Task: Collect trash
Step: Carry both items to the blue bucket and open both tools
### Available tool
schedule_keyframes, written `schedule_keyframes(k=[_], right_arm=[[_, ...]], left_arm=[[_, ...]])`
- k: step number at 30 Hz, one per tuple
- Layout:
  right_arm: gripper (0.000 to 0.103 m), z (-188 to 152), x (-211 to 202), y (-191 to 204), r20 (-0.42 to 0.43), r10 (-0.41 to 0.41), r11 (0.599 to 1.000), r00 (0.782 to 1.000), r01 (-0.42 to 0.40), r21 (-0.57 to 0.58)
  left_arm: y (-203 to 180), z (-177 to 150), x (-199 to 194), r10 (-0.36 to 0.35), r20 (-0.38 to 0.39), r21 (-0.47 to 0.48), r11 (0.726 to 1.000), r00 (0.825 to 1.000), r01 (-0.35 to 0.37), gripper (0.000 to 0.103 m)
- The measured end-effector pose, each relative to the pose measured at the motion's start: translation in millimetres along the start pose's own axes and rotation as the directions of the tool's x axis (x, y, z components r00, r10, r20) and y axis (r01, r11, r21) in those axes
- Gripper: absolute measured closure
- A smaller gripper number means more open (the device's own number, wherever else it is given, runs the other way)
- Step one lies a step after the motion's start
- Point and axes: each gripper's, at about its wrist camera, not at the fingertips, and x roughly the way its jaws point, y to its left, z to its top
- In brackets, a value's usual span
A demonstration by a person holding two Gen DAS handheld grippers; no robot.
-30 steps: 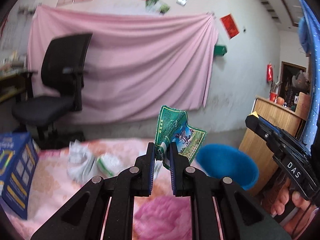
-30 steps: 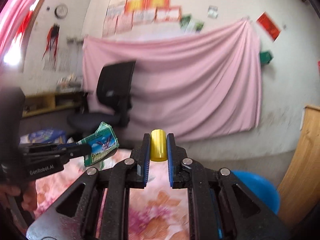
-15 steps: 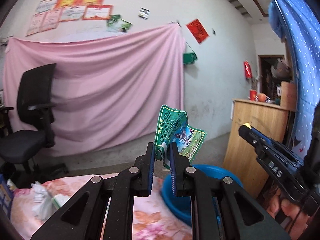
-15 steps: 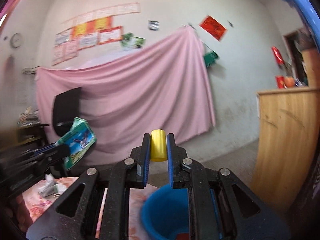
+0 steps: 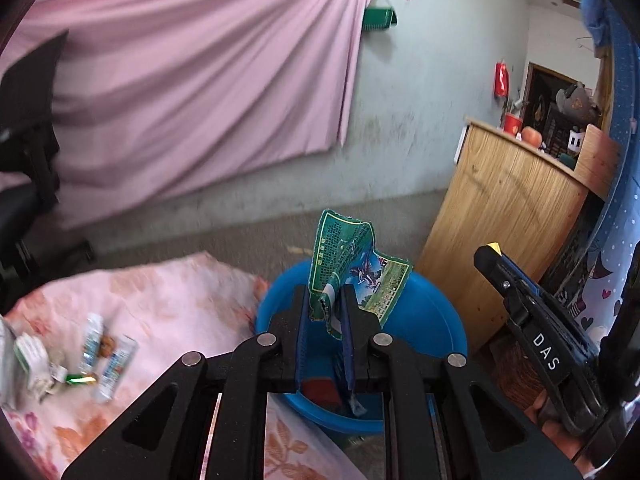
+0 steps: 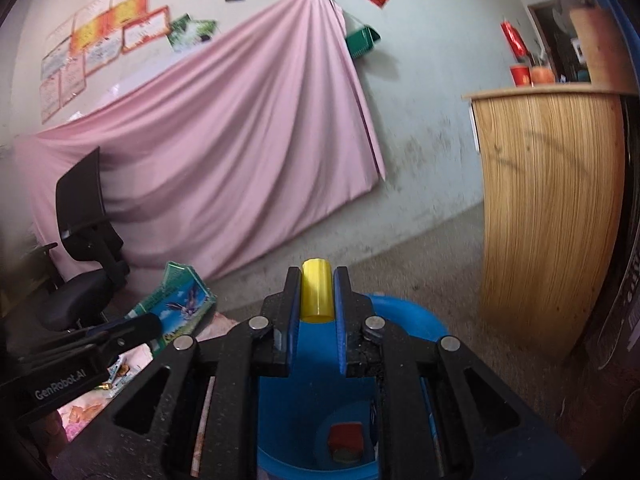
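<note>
1. One crumpled green wrapper (image 5: 352,264) stands clamped in our left claw (image 5: 326,312), its printed flap hanging above the blue bin (image 5: 436,320).
2. One yellow cylinder (image 6: 317,291) sits pinched between the blue pads of our right claw (image 6: 316,300), directly above the same bin's opening (image 6: 404,312).
3. We count one bin. In its bottom lies one red block (image 6: 346,436); the left wrist view also shows bluish scraps beside it, too blurred to name.
4. The bin stands on the floor, touching or just beside the edge of the pink floral cloth (image 5: 160,292); we cannot tell which.
5. On that cloth, well apart from the bin, we count two small tubes (image 5: 114,362), one shiny green-gold scrap (image 5: 80,379) and one crumpled white wad (image 5: 34,360), the wad cut off by the lens edge.
6. From the right wrist, the left claw (image 6: 154,324) shows side-on with the wrapper (image 6: 180,304) in it; the litter behind it is mostly hidden.
7. From the left wrist, the right claw (image 5: 490,254) enters at the right edge, its grip hidden except for a yellow tip; part of one hand (image 5: 532,384) shows under it.
8. Beyond stand one wooden counter (image 6: 552,200), one black office chair (image 6: 84,240) and one pink wall drape (image 6: 224,152).
</note>
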Motion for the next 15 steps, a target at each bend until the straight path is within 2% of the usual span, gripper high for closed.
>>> schedule_keyframes(k=[5, 8, 11, 15], right_arm=[[0.064, -3, 16, -7, -0.063, -0.001, 1.0, 0.998, 0.002, 0.019], [0.063, -6, 19, -6, -0.087, 0.001, 1.0, 0.996, 0.001, 0.024], [0.062, -8, 24, -8, -0.117, 0.002, 1.0, 0.993, 0.001, 0.027], [0.06, -10, 28, -10, -0.128, -0.003, 1.0, 0.992, 0.006, 0.021]], left_arm=[[0, 3, 20, -0.021, -0.07, -0.017, 1.0, 0.997, 0.02, 0.088], [0, 3, 28, -0.021, -0.094, -0.014, 1.0, 0.995, 0.02, 0.082], [5, 1, 32, -0.033, -0.122, -0.039, 0.999, 0.992, 0.028, 0.068], [19, -3, 30, -0.027, -0.14, -0.079, 0.997, 0.99, 0.016, 0.065]])
